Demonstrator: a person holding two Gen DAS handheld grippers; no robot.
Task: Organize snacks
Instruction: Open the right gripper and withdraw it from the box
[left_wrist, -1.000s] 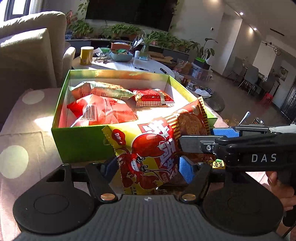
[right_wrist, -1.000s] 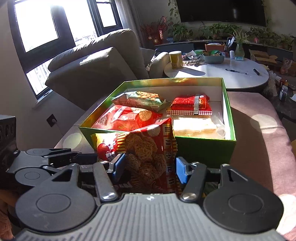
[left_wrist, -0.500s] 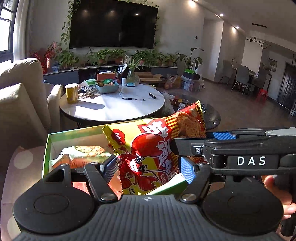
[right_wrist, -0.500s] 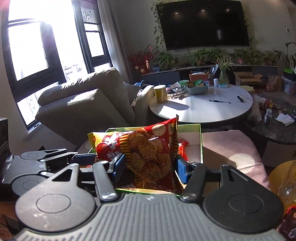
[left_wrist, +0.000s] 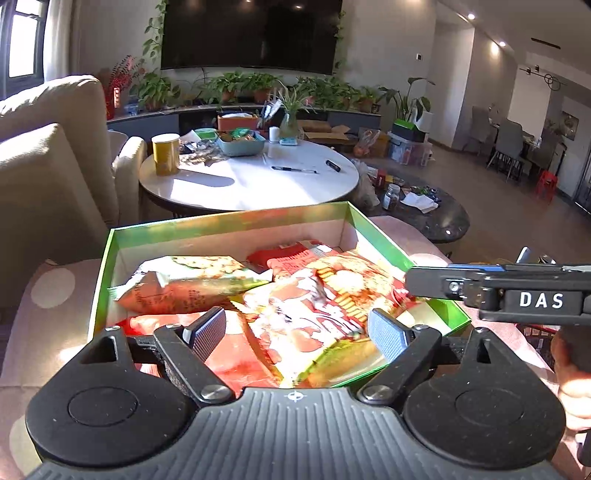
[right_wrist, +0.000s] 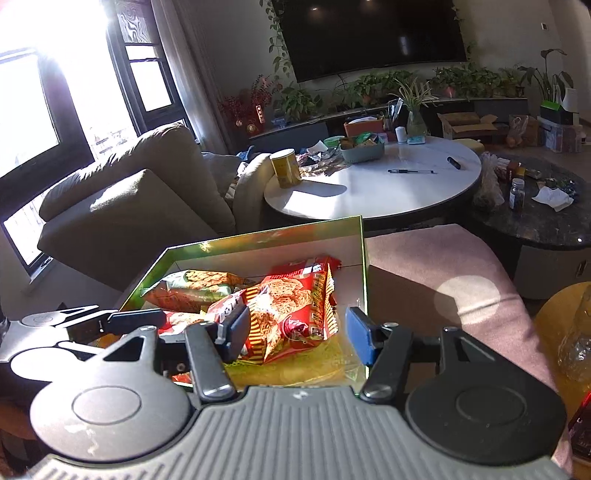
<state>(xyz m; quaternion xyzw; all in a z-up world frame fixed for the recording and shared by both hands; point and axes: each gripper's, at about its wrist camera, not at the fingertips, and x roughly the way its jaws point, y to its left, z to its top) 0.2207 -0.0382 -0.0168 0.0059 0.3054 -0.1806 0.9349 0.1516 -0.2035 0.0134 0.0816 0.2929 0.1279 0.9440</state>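
A green box (left_wrist: 373, 225) (right_wrist: 364, 258) holds several snack bags. The red and yellow snack bag (left_wrist: 317, 314) (right_wrist: 291, 314) lies inside it on top of the others, free of both grippers. My left gripper (left_wrist: 295, 328) is open just above the box's near side. My right gripper (right_wrist: 295, 328) is open over the box's near right corner; its body shows at the right of the left wrist view (left_wrist: 498, 291). A green and orange bag (left_wrist: 188, 280) (right_wrist: 195, 288) lies at the box's left.
The box sits on a pink spotted cushion (right_wrist: 443, 280) (left_wrist: 48, 295). Behind it stands a round white table (left_wrist: 251, 181) (right_wrist: 373, 184) with a yellow can (left_wrist: 165, 153) and pens. A beige sofa (right_wrist: 140, 206) is at the left, a dark low table (right_wrist: 535, 221) at the right.
Both grippers held the red and yellow bag above the box; now both have opened and the bag lies in the box. Both cameras tilted back down toward the box.
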